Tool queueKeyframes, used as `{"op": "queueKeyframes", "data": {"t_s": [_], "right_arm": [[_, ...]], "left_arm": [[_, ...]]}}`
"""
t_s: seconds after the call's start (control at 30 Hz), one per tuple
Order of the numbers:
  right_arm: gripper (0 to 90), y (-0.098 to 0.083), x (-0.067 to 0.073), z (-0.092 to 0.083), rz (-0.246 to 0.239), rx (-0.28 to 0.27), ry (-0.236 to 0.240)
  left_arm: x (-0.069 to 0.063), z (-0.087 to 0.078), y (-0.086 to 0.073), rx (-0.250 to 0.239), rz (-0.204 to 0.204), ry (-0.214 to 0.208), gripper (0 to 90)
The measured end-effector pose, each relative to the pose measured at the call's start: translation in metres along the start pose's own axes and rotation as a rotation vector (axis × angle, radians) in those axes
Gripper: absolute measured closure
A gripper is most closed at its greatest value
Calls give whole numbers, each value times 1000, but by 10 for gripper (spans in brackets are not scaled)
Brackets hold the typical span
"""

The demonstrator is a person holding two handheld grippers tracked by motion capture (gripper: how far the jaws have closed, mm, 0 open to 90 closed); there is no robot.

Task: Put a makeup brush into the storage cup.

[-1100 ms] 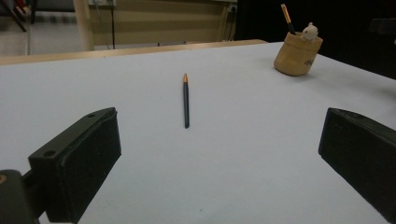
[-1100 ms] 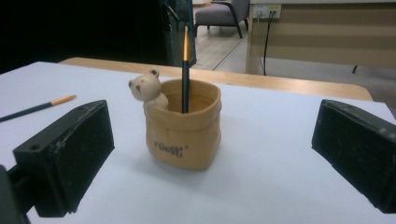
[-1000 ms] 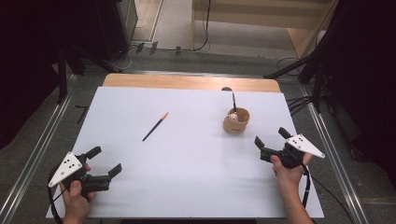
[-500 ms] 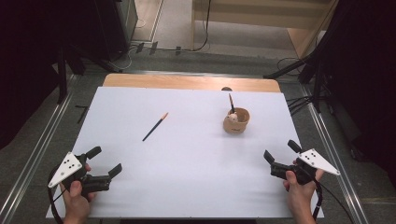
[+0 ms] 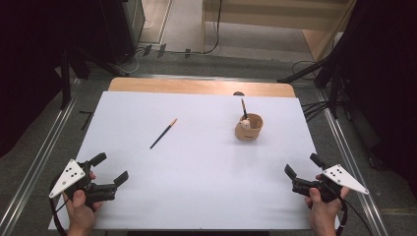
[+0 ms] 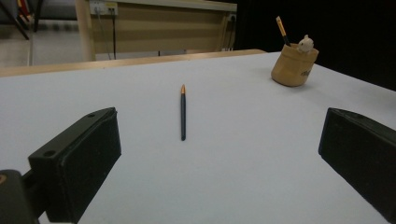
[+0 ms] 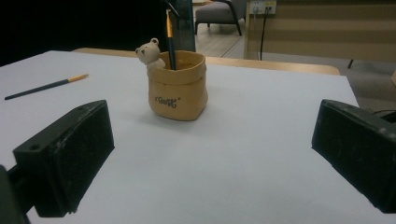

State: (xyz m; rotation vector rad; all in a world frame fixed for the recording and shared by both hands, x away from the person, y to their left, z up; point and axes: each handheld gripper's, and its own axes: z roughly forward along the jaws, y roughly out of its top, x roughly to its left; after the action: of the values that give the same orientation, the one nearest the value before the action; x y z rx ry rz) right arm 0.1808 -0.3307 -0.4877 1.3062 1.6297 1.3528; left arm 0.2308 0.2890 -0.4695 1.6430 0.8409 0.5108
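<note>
1. The left tongs (image 5: 114, 176) are sitting at the near left corner of the worktop (image 5: 206, 196), gripped by the person's left hand (image 5: 81, 209), with the jaws spread wide and nothing between them.
2. The right tongs (image 5: 301, 168) are resting near the front right edge of the worktop, held by the right hand (image 5: 322, 209); their jaws are also standing wide apart and empty.
3. A dark pencil (image 5: 163, 133) with an orange tip is lying flat on the white worktop, left of the middle, well apart from both tongs.
4. In the left gripper view, the pencil (image 6: 183, 112) is lying straight ahead between the two black jaws, its orange end pointing away from the camera.
5. A tan pot (image 5: 248, 128) is standing upright toward the far right of the worktop, well apart from the loose pencil.
6. In the right gripper view, the pot (image 7: 178, 86) is standing ahead of the jaws, slightly left of centre, with dark lettering on its front that is too small to read with certainty.
7. A small bear figure (image 7: 149, 53) is peeking over the pot's rim, and a second pencil (image 7: 170, 32) is standing in the pot, leaning slightly.
8. In that same view the loose pencil (image 7: 45, 87) is lying far off to the left.
</note>
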Motion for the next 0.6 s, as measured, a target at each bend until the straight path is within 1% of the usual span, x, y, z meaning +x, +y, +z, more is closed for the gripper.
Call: {"op": "queueKeyframes", "data": {"t_s": [0.1, 0.17, 0.33, 0.4, 0.5, 0.53, 0.6], "right_arm": [[0, 1, 1, -1, -7, -6, 3], [0, 2, 0, -2, -5, -10, 5], [0, 3, -1, -3, 4, -14, 7], [0, 3, 0, -2, 1, -13, 10], [0, 2, 2, -2, -6, -11, 12], [0, 2, 2, -2, -8, -11, 13], [0, 3, 2, -3, -7, -13, 12]], "left_arm": [[-5, 7, 6, 7, 21, 0, 0], [-9, 12, 10, 20, 36, 6, 0], [-11, 27, 18, 33, 27, -15, 0], [-11, 34, 21, 33, 24, -16, 0], [-10, 45, 27, 38, 34, -14, 0], [-9, 51, 29, 41, 41, -10, 0], [-7, 61, 31, 46, 35, -11, 0]]}}
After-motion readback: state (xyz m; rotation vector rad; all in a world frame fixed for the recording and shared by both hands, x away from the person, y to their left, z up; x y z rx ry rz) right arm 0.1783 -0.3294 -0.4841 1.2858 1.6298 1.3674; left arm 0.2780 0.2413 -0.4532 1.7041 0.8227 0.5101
